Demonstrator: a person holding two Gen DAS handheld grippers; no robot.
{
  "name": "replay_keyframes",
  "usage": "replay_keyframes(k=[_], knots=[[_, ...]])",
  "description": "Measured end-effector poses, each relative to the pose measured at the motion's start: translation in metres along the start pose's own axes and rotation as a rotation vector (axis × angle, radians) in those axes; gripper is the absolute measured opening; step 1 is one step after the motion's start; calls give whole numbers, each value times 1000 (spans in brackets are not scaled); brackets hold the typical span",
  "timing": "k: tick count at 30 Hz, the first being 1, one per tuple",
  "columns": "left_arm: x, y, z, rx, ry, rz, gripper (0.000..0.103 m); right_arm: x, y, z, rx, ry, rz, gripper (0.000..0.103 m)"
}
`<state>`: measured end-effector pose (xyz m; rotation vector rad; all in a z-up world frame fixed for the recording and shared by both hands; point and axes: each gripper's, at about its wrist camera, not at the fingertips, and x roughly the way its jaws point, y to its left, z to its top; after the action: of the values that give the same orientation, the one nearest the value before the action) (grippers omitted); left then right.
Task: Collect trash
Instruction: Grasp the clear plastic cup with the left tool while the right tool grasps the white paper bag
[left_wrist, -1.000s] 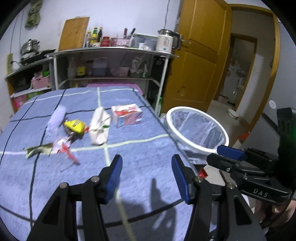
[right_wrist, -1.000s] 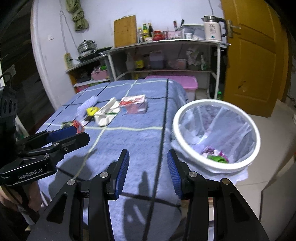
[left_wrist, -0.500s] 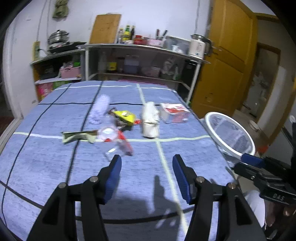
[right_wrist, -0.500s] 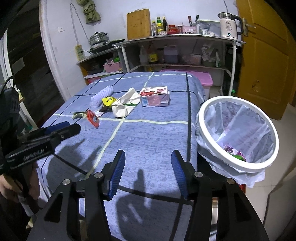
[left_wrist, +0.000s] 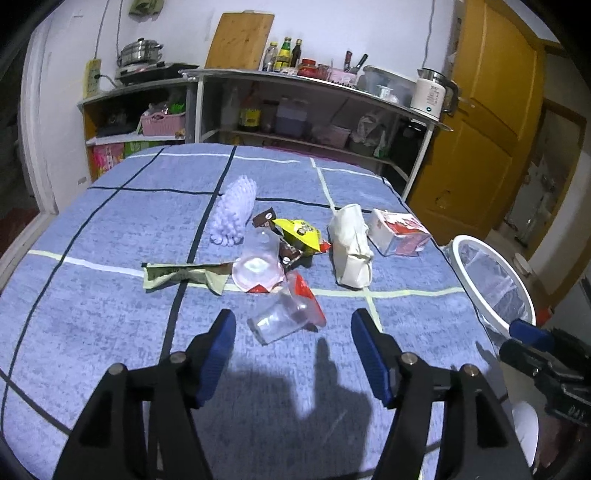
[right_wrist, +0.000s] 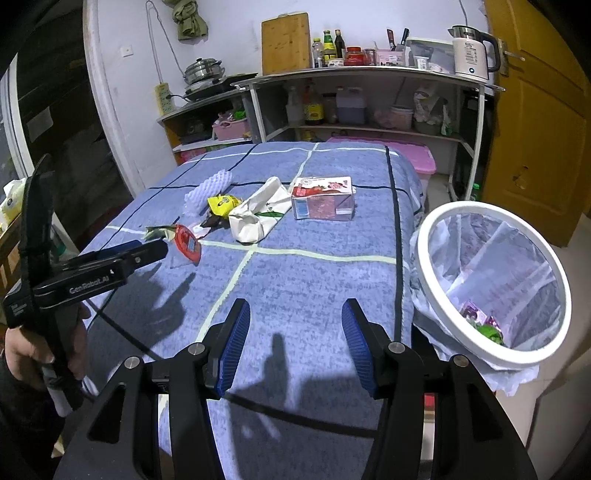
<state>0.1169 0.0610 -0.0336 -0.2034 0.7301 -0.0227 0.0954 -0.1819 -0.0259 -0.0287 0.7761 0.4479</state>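
- The left gripper (left_wrist: 293, 350) hangs low over the blue checked tablecloth (left_wrist: 110, 314) with its jaws spread wide and nothing between them.
- Just ahead of its blue pads lies a clear plastic cup (left_wrist: 282, 317) on its side, mouth toward the camera, with a red wrapper (left_wrist: 306, 291) touching its far side.
- Beyond that, a second clear cup with a pink lid (left_wrist: 258, 260) lies tipped over, and a flattened green wrapper (left_wrist: 181, 275) stretches out to its left.
- Behind these — a yellow snack packet (left_wrist: 301, 232) and a brown sachet (left_wrist: 266, 218) bunched together, and a lilac foam net sleeve (left_wrist: 234, 214) lying lengthwise further left.
- To the right of the heap, a crumpled white paper bag (left_wrist: 351, 247), and just beside it a white and red carton (left_wrist: 399, 230) near the table's right edge.
- The right gripper (right_wrist: 293, 345) is over the near right part of the cloth, jaws wide apart and empty — well short of the trash.
- Off the table's right side stands the bin, a white hoop (right_wrist: 428, 266) holding a translucent bag (right_wrist: 495, 258); a few green and purple scraps (right_wrist: 484, 323) lie at its bottom.
- At the far wall, a metal shelf unit (right_wrist: 369, 74) with bottles, a wooden cutting board (right_wrist: 285, 42) and a white kettle (right_wrist: 471, 50).
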Motion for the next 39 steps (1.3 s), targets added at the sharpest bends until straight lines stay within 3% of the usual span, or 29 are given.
replay_keyframes(k=[11,13,14,16,39], knots=[[37,3,6,-99,69,23,67,19,-3,11,4,15,-5,53],[39,4,6,-109,72,20,62,23,-4,13,6,18,-5,53],[40,5,5,-109,75,22,55,24,-3,15,5,18,-4,53],[41,7,3,-115,80,22,53,28,-2,18,3,18,-1,53],[15,45,2,-104,5,-14,53,126,56,75,-65,71,47,53]])
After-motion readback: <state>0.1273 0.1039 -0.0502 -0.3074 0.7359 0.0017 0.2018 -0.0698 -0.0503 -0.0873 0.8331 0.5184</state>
